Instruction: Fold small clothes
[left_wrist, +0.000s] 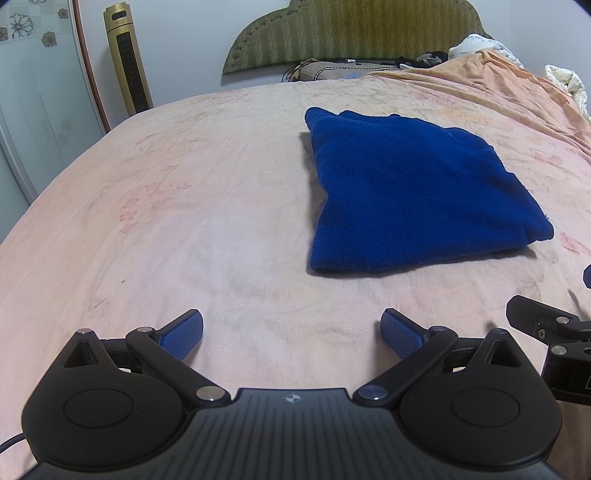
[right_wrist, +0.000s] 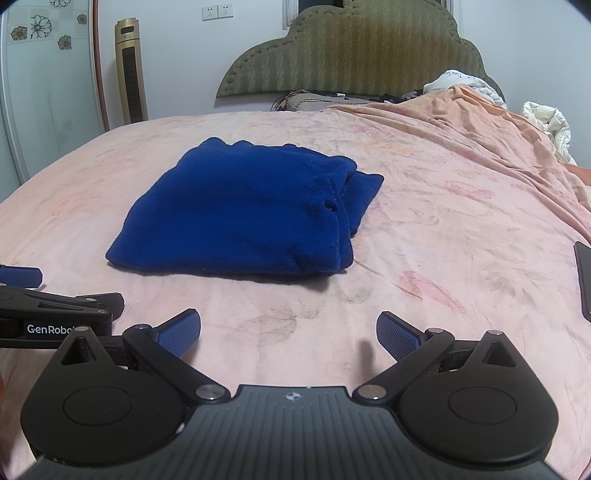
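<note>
A dark blue knit garment (left_wrist: 413, 192) lies folded into a compact rectangle on the pink bed sheet (left_wrist: 184, 206). In the right wrist view the blue garment (right_wrist: 243, 214) lies ahead and left, with stacked layers showing at its right edge. My left gripper (left_wrist: 291, 328) is open and empty, low over the sheet, short of the garment and left of it. My right gripper (right_wrist: 288, 330) is open and empty, also short of the garment. Each gripper's body shows at the edge of the other's view.
A padded green headboard (right_wrist: 351, 51) stands at the far end. Rumpled orange bedding (right_wrist: 498, 140) and a white quilt (right_wrist: 546, 122) pile at the right. A gold tower fan (right_wrist: 131, 70) and a wardrobe door (right_wrist: 44, 96) stand left. A dark flat object (right_wrist: 583, 280) lies at right.
</note>
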